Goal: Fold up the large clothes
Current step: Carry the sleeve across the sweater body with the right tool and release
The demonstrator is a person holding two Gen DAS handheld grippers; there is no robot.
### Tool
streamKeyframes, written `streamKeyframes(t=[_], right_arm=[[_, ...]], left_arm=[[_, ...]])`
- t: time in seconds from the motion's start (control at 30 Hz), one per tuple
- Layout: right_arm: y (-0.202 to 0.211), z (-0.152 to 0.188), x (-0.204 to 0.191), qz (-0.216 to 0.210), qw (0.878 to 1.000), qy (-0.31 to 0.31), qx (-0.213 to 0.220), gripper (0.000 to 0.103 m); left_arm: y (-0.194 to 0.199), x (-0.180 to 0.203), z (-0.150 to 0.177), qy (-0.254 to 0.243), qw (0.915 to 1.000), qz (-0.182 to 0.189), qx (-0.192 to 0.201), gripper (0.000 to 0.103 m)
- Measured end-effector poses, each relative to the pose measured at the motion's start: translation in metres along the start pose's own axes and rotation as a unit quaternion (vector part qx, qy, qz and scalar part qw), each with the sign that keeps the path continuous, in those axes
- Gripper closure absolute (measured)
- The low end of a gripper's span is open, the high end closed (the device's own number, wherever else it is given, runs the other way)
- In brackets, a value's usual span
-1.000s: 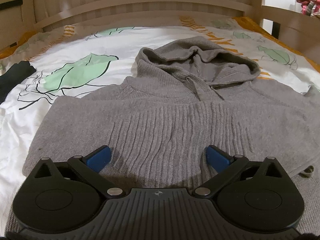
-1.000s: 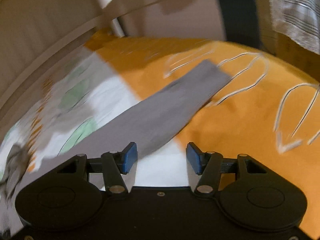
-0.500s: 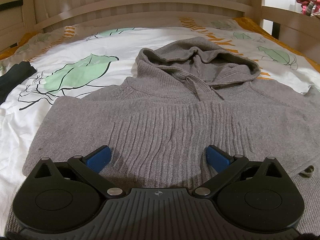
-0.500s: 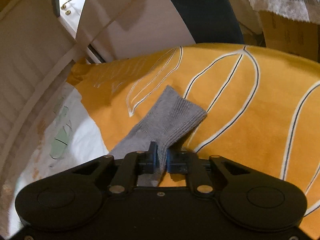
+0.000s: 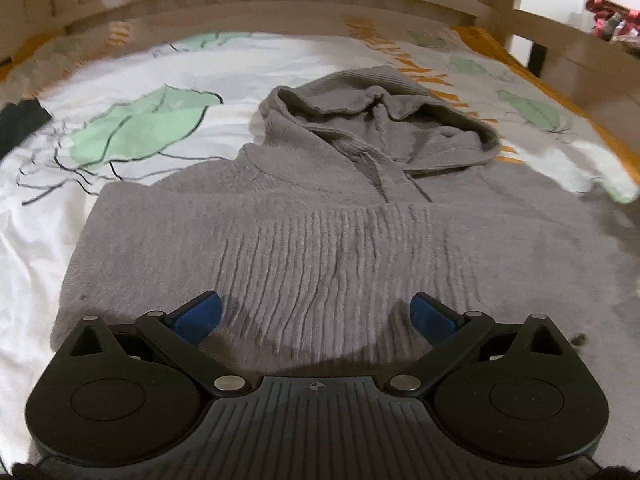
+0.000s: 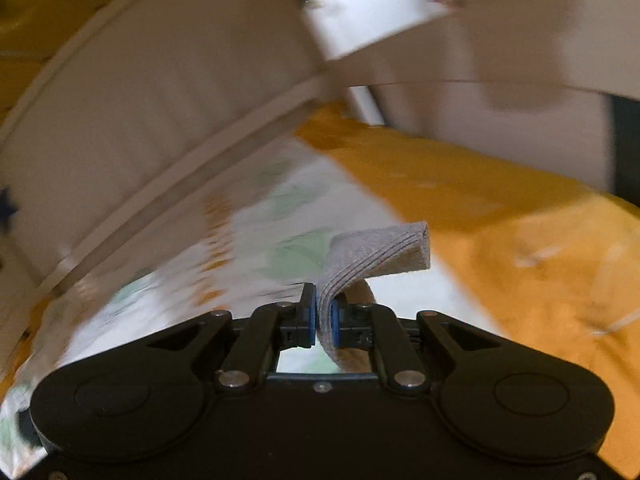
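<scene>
The right gripper (image 6: 324, 320) pinches the cuff (image 6: 380, 252) of a grey hoodie (image 5: 320, 240) spread on the bed (image 5: 120, 80); the left gripper (image 5: 316, 316) hovers wide open, empty. A fast swing could slip the cuff or drag the body askew.

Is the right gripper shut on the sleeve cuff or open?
Shut: the right gripper pinches the grey sleeve cuff, whose free end is lifted clear of the bedsheet.

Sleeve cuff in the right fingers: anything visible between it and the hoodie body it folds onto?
Nothing visible. The right gripper is shut on the sleeve cuff, lifted off the bedspread. In the left wrist view the hoodie lies flat with nothing on its front; the open left gripper hovers near its lower edge, beside a likely fold path.
</scene>
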State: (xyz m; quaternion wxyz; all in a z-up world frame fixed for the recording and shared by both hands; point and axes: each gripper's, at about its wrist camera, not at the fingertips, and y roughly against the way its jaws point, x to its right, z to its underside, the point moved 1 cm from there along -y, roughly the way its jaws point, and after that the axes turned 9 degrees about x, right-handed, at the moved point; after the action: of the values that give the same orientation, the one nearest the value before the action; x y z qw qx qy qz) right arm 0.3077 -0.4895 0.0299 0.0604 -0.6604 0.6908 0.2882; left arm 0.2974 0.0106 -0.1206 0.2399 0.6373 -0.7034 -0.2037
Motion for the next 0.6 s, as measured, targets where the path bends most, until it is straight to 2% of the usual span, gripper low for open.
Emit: streamKeyframes(t=[0.17, 0.3, 0.47, 0.6], right_arm=[[-0.004, 0.022, -0.098, -0.084, 0.996, 0.033, -0.026, 0.089], [-0.014, 0.058, -0.172, -0.141, 0.987, 0.055, -0.055, 0.089], [-0.039, 0.123, -0.245, -0.187, 0.975, 0.066, -0.105, 0.089], [-0.053, 0.178, -0.287, -0.198, 0.965, 0.102, -0.136, 0.089]], left_arm=[[0.028, -0.026, -0.002, 0.046, 0.9980, 0.042, 0.002, 0.001], [0.051, -0.053, -0.002, 0.067, 0.9959, 0.059, 0.013, 0.001], [0.071, -0.087, 0.001, 0.091, 0.9938, 0.060, 0.023, 0.001], [0.079, -0.115, 0.008, 0.121, 0.9906, 0.058, 0.024, 0.001]])
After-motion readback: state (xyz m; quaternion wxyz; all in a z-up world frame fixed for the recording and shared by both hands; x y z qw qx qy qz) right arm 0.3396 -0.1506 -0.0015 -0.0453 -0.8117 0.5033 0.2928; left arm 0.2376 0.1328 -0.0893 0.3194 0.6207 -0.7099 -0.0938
